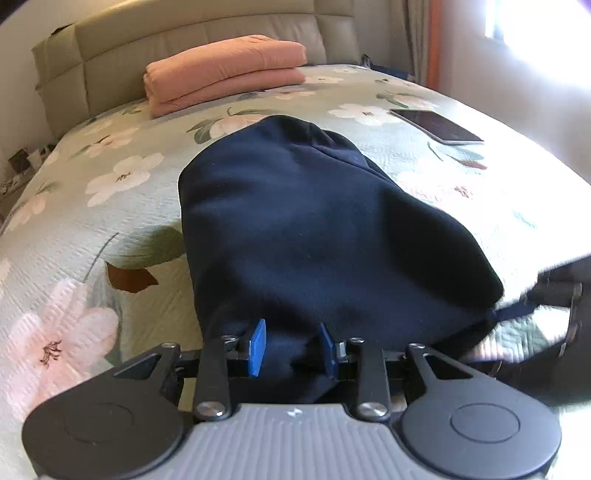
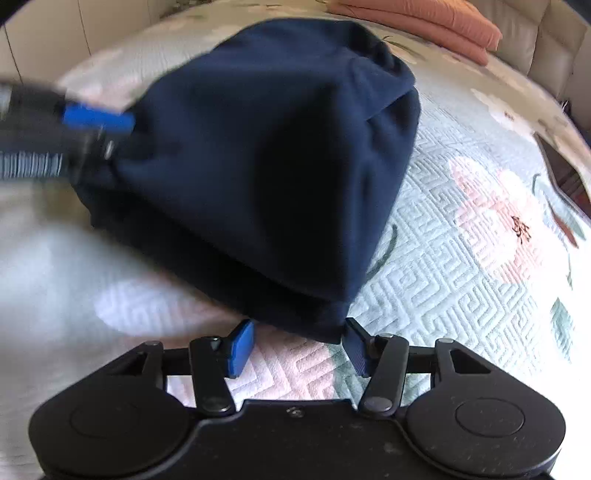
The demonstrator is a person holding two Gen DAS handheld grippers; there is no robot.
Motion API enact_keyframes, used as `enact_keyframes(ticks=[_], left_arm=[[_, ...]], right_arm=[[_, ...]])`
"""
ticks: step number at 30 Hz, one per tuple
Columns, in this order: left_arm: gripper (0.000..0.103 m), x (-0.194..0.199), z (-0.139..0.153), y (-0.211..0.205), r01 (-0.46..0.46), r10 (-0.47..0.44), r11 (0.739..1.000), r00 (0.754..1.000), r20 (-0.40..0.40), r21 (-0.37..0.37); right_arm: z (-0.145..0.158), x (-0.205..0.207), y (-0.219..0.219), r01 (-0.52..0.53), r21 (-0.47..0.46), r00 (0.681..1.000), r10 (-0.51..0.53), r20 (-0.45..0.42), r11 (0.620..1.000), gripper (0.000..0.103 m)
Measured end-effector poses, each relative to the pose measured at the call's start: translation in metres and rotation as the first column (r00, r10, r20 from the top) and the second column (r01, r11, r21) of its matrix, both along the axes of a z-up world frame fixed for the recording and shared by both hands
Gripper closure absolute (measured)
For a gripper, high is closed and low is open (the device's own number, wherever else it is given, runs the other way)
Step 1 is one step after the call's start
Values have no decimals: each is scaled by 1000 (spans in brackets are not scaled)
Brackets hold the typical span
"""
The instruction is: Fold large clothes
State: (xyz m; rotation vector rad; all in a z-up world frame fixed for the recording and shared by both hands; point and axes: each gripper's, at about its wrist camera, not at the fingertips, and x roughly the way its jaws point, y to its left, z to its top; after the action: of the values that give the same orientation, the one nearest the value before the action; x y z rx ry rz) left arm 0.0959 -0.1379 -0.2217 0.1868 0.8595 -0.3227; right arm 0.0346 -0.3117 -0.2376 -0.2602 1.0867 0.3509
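A navy garment lies folded into a thick bundle on the floral bedspread. My left gripper is at its near edge, and dark cloth bunches between the two blue pads. In the right wrist view the left gripper is a blur at the bundle's left corner, where the garment puckers toward it. My right gripper stands open at the near corner. That corner hangs just ahead of its right fingertip, and bare bedspread shows between the fingers.
A folded pink blanket lies by the padded headboard. A dark tablet rests on the bed to the right of the garment. Bright window light and a curtain are at the far right.
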Motion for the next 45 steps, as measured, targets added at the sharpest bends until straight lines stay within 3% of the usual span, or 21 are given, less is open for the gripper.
enact_keyframes(ticks=[1,5,7,9,11,12,13,16,20,22,25,26,29,33,34,35,38,40,42,43,45], left_arm=[[68,-3,5,5,-4,3,1000,1000,-16,-27],[66,1,11,13,2,-6,997,999,-53,-71],[65,3,11,7,28,-31,998,998,-48,-54],[64,1,4,-3,53,-52,999,998,-36,7],[63,-4,-4,-13,77,-76,993,997,-11,86],[63,-9,-5,-15,84,-84,991,996,3,109],[63,-12,-6,-17,92,-93,987,996,8,128],[62,-14,-1,-12,111,-110,986,994,-10,121],[49,-15,4,1,100,-99,995,994,-34,16],[49,-17,6,-1,105,-105,994,994,-30,11],[53,-19,14,-2,117,-117,993,993,-15,12],[59,-19,20,2,111,-112,994,994,-12,-17],[58,-12,34,18,74,-75,990,997,-4,-119],[57,13,13,28,-24,16,976,999,-38,-215],[57,18,0,28,-41,22,968,996,-81,-249],[55,14,-5,26,-31,17,967,998,-58,-251],[52,-9,-6,16,37,-38,986,999,1,-165],[50,-23,-5,16,33,-33,990,999,5,-134],[42,-30,-5,18,23,-23,993,1000,-3,-116],[40,-31,-7,19,19,-20,994,1000,-11,-105],[39,-32,-12,19,19,-22,997,999,-27,-75]], right_arm=[[8,3,-10,22,33,1000,-22,0,999,32],[41,22,-41,115,76,992,-118,47,991,32],[64,29,-36,119,91,974,-134,181,989,30],[76,34,-8,86,71,932,-106,348,994,30],[72,47,21,44,138,909,-97,405,989,49],[67,56,32,35,198,916,-111,386,980,85],[60,69,37,52,266,928,-145,344,963,98],[57,78,23,166,345,917,-274,291,924,98],[96,42,-16,291,224,823,-363,436,930,93],[113,38,-26,315,192,795,-369,481,929,85],[113,64,-11,213,204,842,-285,457,956,85],[108,77,0,160,238,868,-251,428,958,85],[82,106,37,46,309,929,-154,335,950,86],[13,131,69,72,182,980,-103,168,981,88],[3,122,65,84,194,982,-114,152,977,88],[-1,112,58,90,211,977,-128,171,973,88],[5,83,54,38,136,976,-66,206,990,89],[8,51,48,35,48,960,-47,275,998,90],[13,9,48,-37,-86,921,67,383,996,89],[8,-11,51,-72,-132,915,118,385,989,89],[-11,-24,44,-76,-93,972,95,215,993,89]])
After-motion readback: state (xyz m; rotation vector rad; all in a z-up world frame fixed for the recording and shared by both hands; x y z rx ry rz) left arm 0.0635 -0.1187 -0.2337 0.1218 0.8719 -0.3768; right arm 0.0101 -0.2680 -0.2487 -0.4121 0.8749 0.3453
